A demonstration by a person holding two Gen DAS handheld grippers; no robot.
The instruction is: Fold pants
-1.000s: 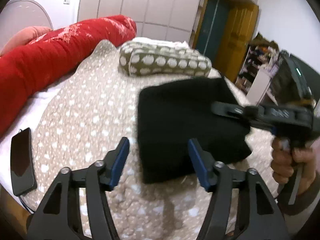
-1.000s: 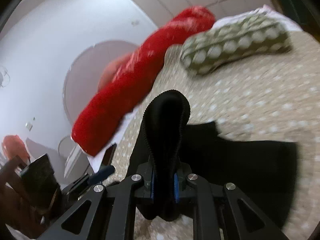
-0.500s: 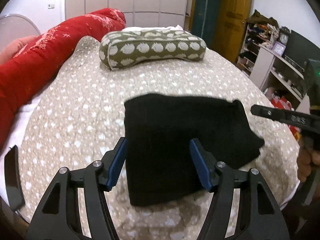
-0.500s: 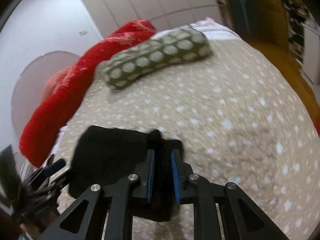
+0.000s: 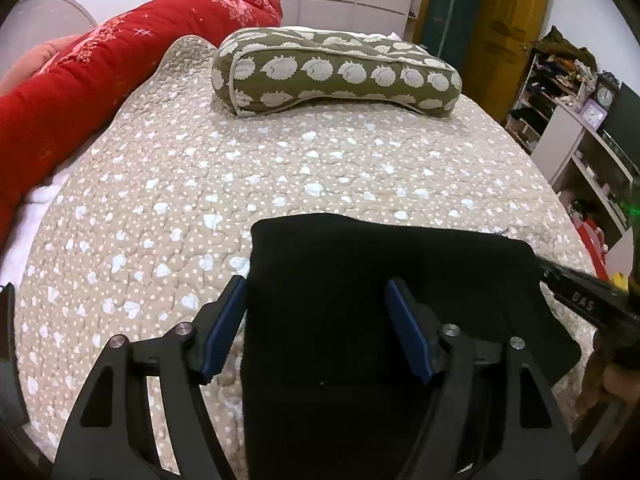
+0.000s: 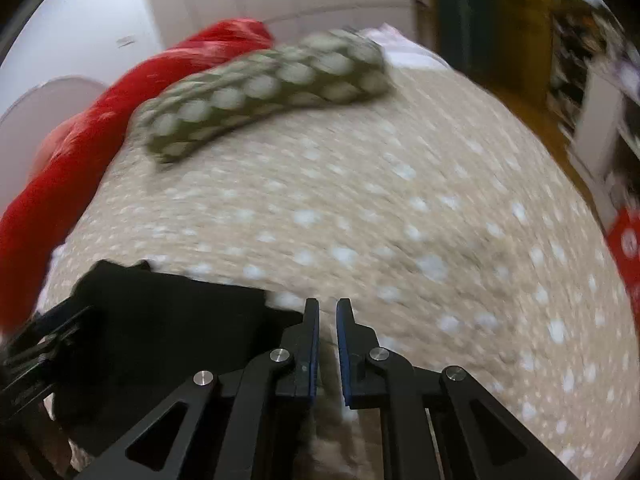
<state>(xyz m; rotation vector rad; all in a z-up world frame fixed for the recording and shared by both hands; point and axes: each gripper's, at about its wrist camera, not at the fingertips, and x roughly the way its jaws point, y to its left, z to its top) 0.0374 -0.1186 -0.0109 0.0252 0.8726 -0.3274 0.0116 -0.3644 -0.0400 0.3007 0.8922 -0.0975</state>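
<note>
The black pants lie folded into a flat rectangle on the spotted beige bedspread. My left gripper is open and empty, its blue-padded fingers astride the near left part of the pants. In the right wrist view the pants lie to the left. My right gripper is nearly shut with a narrow gap, holds nothing, and sits just right of the pants' edge. Its black body shows at the right of the left wrist view.
An olive pillow with pale spots lies at the far end of the bed. A red quilt roll runs along the left side. Shelves and a yellow door stand to the right. A dark phone lies at the left edge.
My right gripper has let go of the pants fold and pulled off to the right. The pants have dropped flat. My left gripper stays open and has moved closer over them.
</note>
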